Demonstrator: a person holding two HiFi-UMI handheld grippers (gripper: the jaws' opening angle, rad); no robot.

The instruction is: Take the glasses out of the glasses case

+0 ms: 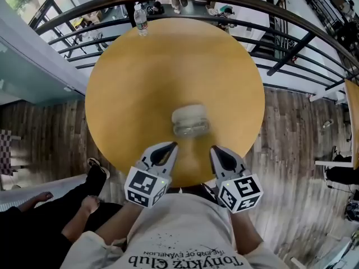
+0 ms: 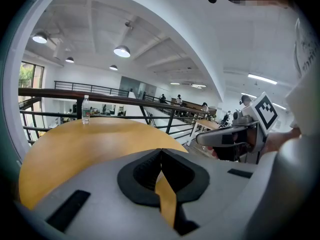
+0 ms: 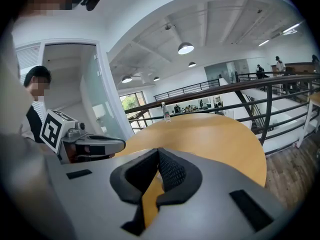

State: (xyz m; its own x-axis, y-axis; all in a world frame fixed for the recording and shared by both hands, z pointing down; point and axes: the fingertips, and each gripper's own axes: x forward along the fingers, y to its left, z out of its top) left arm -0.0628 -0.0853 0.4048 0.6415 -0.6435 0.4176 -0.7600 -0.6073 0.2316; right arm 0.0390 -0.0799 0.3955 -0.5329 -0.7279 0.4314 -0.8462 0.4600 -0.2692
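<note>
task: not started yet | glasses case (image 1: 190, 120) sits in the middle of the round table (image 1: 123, 94), looks closed, no glasses out | left gripper (image 1: 168, 148): jaws pressed together, holding nothing | right gripper (image 1: 216, 150): same | both near the case, not touching it

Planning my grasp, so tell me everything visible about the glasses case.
The glasses case is a small, rounded, pale box, whitish on top, translucent toward its near side, seemingly plastic. It lies flat on the round tan table, just ahead of the left gripper and right gripper, touched by neither. Lid state unclear.
</note>
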